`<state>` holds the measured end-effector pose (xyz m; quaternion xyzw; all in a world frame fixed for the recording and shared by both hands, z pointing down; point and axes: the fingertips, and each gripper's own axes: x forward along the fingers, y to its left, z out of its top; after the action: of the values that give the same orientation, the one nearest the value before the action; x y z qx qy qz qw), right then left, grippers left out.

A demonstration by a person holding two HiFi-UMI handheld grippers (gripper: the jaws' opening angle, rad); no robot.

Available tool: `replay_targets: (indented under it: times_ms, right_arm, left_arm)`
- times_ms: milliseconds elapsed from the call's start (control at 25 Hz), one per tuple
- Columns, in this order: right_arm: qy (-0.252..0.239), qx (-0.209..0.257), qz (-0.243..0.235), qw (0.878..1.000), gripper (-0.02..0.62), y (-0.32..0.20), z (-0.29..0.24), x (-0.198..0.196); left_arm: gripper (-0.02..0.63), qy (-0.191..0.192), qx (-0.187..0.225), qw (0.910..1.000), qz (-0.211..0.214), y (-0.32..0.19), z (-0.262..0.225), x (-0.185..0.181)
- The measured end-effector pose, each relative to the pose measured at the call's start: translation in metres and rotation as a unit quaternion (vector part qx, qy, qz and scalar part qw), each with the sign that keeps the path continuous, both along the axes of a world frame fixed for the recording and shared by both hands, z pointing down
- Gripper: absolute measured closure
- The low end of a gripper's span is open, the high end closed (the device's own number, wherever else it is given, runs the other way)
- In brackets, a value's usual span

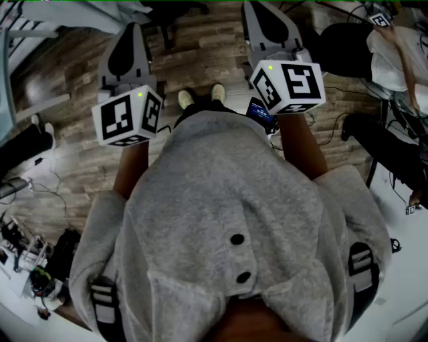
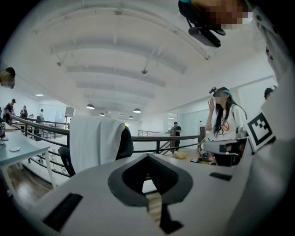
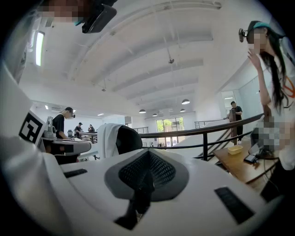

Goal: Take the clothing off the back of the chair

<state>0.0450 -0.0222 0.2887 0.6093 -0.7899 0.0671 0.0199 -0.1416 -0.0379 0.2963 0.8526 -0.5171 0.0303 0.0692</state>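
Note:
A white garment [image 2: 92, 143] hangs over the back of a black office chair [image 2: 125, 144], some way ahead in the left gripper view. The right gripper view shows the same garment [image 3: 107, 138] and chair [image 3: 129, 139] ahead and left of centre. Both grippers are held out level in front of me, well short of the chair. My left gripper [image 2: 148, 157] is shut with nothing in it. My right gripper [image 3: 148, 154] also has its jaws together and holds nothing. In the head view the left gripper [image 1: 132, 32] and right gripper [image 1: 261, 10] reach out over a wood floor; the chair is not in that view.
A dark railing [image 2: 159, 138] runs behind the chair. A pale table [image 2: 18, 150] stands at the left, a wooden desk [image 3: 239, 163] with a yellow bowl [image 3: 235, 150] at the right. A person [image 2: 223, 120] stands close on the right; others are farther off. Cables [image 1: 334, 133] lie on the floor.

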Motion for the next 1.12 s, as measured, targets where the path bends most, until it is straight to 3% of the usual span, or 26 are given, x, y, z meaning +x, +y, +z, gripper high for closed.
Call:
replay_targets:
  times_ms: [320, 1120]
  right_arm:
    - [0.000, -0.003, 0.000, 1.000, 0.583, 0.011, 0.000, 0.008]
    - [-0.006, 0.019, -0.059, 0.998, 0.584, 0.033, 0.000, 0.025]
  left_arm:
    - [0.597, 0.005, -0.008, 0.9999, -0.005, 0.012, 0.000, 0.004]
    - [0.597, -0.009, 0.008, 0.9995, -0.028, 0.033, -0.008, 0.036]
